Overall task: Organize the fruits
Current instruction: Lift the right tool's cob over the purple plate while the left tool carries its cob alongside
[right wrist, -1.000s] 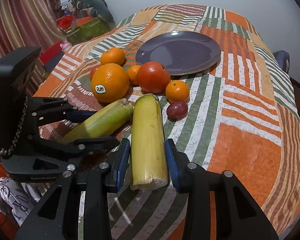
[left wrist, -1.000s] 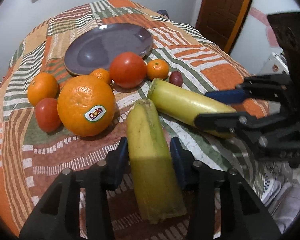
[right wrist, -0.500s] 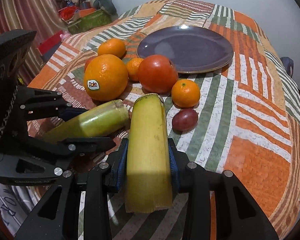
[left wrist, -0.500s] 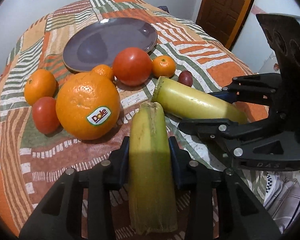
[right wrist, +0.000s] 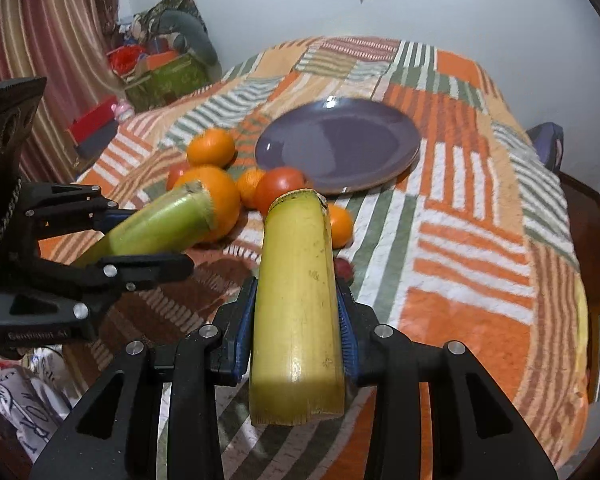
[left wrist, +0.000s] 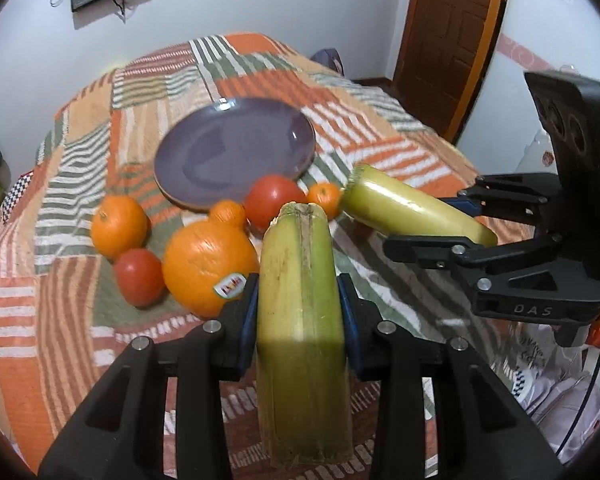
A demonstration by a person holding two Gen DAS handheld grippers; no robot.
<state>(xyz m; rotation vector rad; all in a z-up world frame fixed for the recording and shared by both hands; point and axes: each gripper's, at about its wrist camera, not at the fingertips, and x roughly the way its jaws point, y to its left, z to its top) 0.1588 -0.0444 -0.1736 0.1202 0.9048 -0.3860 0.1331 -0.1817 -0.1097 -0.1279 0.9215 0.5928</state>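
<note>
Yellow-green and stubby, two cut banana pieces are what we carry: our left gripper (left wrist: 298, 316) has its fingers clenched on the greener banana piece (left wrist: 300, 320), and our right gripper (right wrist: 296, 320) grips the yellower banana piece (right wrist: 296, 300) the same way, each clamped across its middle so the length sticks out forward and clear of the cloth (left wrist: 60, 320). Both pieces appear lifted off the surface, side by side near its front edge, pointing toward the purple plate (left wrist: 236, 156) that sits empty further back toward the middle. We judge the plate to be where the fruit belongs, so holding both pieces level and apart lets us set them down together. Between us and the plate lies a cluster: a big orange (left wrist: 208, 268) with a sticker, two tomatoes (left wrist: 272, 200), and three small oranges (left wrist: 118, 226). A dark plum (right wrist: 344, 268) peeks beside the right piece. We would need to pass over this cluster without knocking anything.
</note>
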